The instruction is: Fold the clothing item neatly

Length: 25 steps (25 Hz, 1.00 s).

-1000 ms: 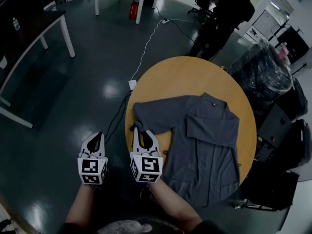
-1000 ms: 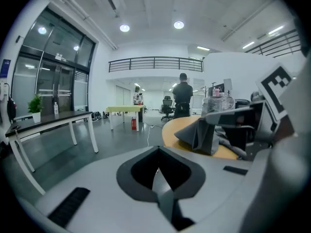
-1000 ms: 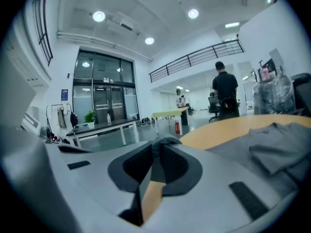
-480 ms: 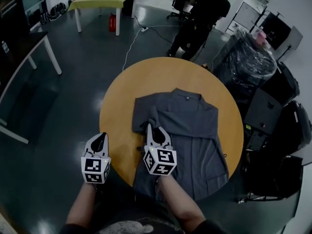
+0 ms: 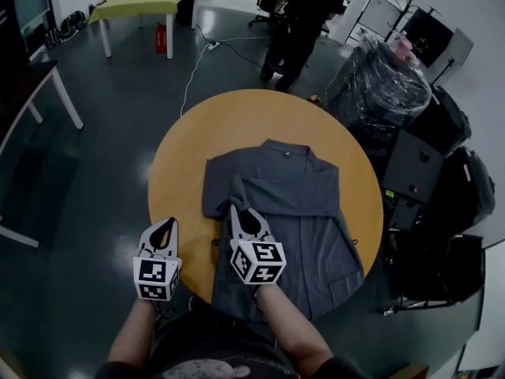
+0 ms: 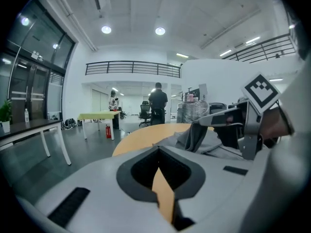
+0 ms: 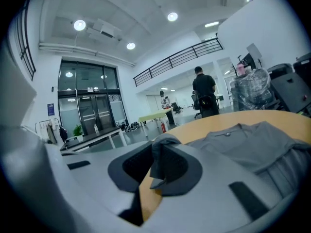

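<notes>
A round wooden tabletop (image 5: pixel 177 160) is seen in the middle of a dark, glossy floor, and most of its right half is covered by a grey shirt (image 5: pixel 304 204). The shirt is laid flat with its collar at the far side, while its hem is draped over the near edge. Its left sleeve (image 5: pixel 225 188) is folded inward over the left front panel. A bunched end of that sleeve is pinched between the jaws of the right claw (image 5: pixel 237 212), as is shown plainly in the right gripper view (image 7: pixel 159 161). The left claw (image 5: pixel 164 229) is held just beside the near left edge of the tabletop, with its jaws closed together on nothing (image 6: pixel 158 149). Far beyond the tabletop, a person (image 5: pixel 304 18) in dark clothes and a green table (image 5: pixel 142 0) can be made out.
</notes>
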### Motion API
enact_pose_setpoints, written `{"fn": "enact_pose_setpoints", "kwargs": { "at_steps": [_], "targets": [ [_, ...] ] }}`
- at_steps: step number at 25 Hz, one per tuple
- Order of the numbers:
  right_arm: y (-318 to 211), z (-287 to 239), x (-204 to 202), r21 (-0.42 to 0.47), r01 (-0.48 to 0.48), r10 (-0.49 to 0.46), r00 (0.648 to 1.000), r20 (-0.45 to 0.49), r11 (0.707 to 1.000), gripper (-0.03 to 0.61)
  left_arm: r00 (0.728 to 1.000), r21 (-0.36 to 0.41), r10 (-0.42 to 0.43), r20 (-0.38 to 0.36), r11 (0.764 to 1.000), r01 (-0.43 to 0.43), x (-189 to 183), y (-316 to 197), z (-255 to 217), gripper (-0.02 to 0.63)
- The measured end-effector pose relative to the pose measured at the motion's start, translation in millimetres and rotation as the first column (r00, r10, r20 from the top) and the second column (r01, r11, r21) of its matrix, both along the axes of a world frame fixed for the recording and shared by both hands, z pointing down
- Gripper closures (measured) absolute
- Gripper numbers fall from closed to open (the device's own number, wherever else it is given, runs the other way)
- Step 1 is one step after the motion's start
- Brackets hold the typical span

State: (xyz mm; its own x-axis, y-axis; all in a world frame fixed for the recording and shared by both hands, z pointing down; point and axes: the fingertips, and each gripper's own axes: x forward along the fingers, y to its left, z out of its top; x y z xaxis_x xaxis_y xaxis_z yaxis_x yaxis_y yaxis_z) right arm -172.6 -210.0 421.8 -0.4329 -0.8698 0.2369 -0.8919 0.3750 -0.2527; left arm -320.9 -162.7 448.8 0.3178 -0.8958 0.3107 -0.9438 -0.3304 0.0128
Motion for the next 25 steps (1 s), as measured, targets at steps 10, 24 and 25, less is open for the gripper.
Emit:
{"fn": "enact_pose_setpoints", "kwargs": {
  "at_steps": [10, 24, 25],
  "targets": [
    [-28, -58, 16, 0.055, 0.006, -0.004, 0.999, -0.044, 0.998, 0.548, 0.994, 0.018, 0.100, -0.042, 0.995, -0.099, 8, -30, -4, 0.606],
    [-41, 8, 163, -0.056, -0.102, 0.098, 0.993, -0.070, 0.993, 0.548, 0.975, 0.000, 0.222, -0.002, 0.975, -0.222, 113, -31, 3, 0.606],
    [-41, 19, 173, -0.079, -0.099, 0.094, 0.994, -0.059, 0.992, 0.548, 0.976, -0.010, 0.216, -0.002, 0.976, -0.216, 121, -32, 6, 0.606]
  ]
}}
